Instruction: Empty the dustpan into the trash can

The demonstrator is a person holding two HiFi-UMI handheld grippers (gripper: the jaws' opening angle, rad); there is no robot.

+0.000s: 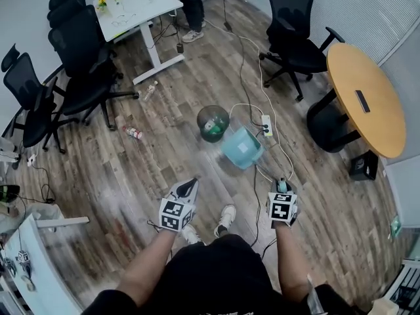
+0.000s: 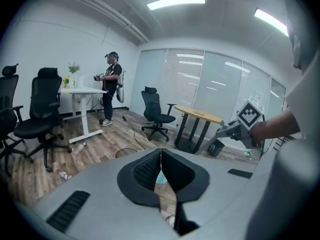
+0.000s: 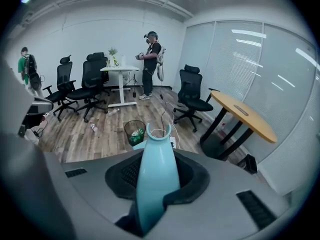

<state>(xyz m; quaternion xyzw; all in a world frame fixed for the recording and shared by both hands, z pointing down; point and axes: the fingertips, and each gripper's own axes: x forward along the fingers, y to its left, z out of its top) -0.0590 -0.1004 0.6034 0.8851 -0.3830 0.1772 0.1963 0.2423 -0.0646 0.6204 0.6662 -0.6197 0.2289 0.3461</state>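
Observation:
A light blue dustpan (image 1: 241, 147) sits low over the wooden floor, just right of a dark mesh trash can (image 1: 213, 123) with green rubbish inside. My right gripper (image 1: 282, 184) is shut on the dustpan's long handle (image 3: 157, 176), which runs up between its jaws toward the trash can (image 3: 134, 132). My left gripper (image 1: 189, 185) hangs to the left of it, jaws shut with nothing held (image 2: 161, 170). The right gripper (image 2: 240, 126) also shows at the right of the left gripper view.
White cables and a power strip (image 1: 267, 126) lie on the floor beside the dustpan. Bottles (image 1: 133, 133) lie at left near black office chairs (image 1: 85, 77). A round wooden table (image 1: 364, 97) stands right, a white desk (image 1: 134, 5) and a person (image 1: 191, 5) far back.

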